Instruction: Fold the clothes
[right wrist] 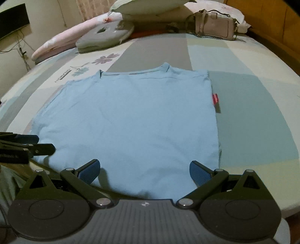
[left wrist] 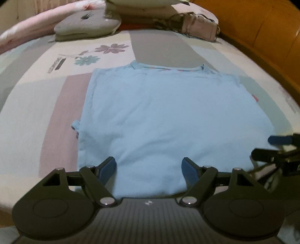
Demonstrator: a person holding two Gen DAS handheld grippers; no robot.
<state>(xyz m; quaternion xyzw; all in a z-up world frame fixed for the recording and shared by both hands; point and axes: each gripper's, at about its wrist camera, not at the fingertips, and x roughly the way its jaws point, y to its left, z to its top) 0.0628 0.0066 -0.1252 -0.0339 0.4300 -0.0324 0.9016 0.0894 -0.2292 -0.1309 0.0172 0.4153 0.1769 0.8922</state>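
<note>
A light blue shirt [left wrist: 168, 116] lies flat on the bed [left wrist: 37, 105], sides folded in. Left gripper [left wrist: 149, 169] and right gripper [right wrist: 144, 171] hover at its near hem, jaws apart and empty, probably to fold it upward.

Patchwork-sheeted bed [right wrist: 243, 90], orange wooden headboard [left wrist: 262, 33], pale wall [right wrist: 46, 18]

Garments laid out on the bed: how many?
1. A light blue T-shirt lies flat mid-bed, collar toward the pillows, sleeves folded in, red tag on its right edge. Whether more clothes lie out of frame cannot be told.
</note>
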